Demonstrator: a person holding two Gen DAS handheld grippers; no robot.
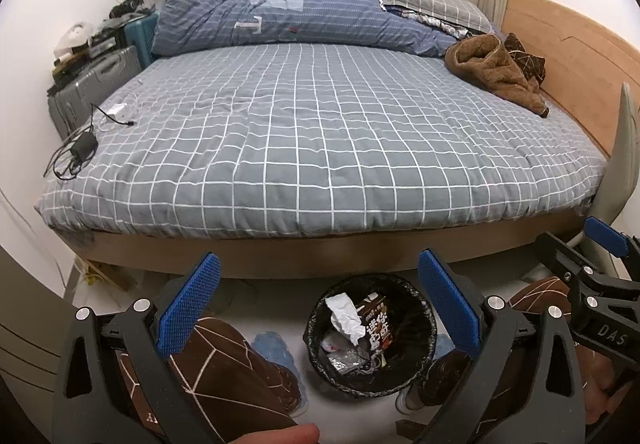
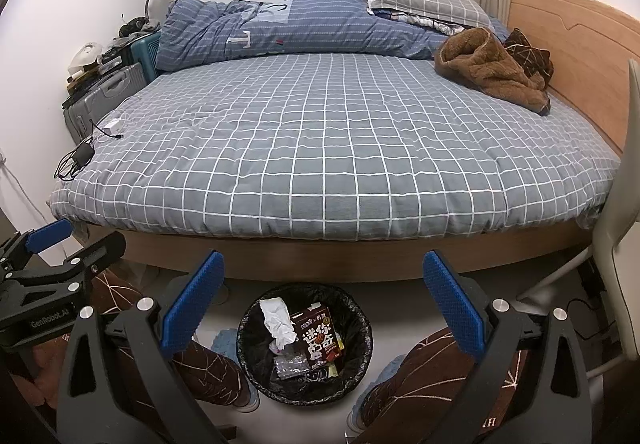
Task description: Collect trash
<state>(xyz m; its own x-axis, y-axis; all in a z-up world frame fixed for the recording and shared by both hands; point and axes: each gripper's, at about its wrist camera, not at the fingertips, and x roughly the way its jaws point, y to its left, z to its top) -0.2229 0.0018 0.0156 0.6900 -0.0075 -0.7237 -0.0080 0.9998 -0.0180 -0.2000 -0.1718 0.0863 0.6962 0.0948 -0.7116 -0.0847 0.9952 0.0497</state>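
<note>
A black-lined trash bin [image 1: 422, 310] [image 2: 362, 314] stands on the floor in front of the bed, between the person's knees. It holds a crumpled white tissue [image 1: 346, 318] [image 2: 278, 318], a brown snack box [image 1: 378, 328] [image 2: 320, 334] and a silvery wrapper [image 2: 290, 364]. My left gripper [image 1: 318, 308] is open and empty above the bin. My right gripper [image 2: 324, 306] is open and empty above the bin too. The right gripper also shows at the right edge of the left wrist view [image 1: 600, 268]; the left gripper shows at the left edge of the right wrist view [image 2: 52, 256].
A bed with a grey checked cover [image 1: 320, 139] [image 2: 340, 147] fills the view. On it lie a blue duvet [image 2: 280, 27], a brown fleece [image 2: 492, 71], and chargers with cables [image 2: 82, 155]. Suitcases [image 2: 104, 95] stand at the left; a chair [image 2: 628, 203] stands at the right.
</note>
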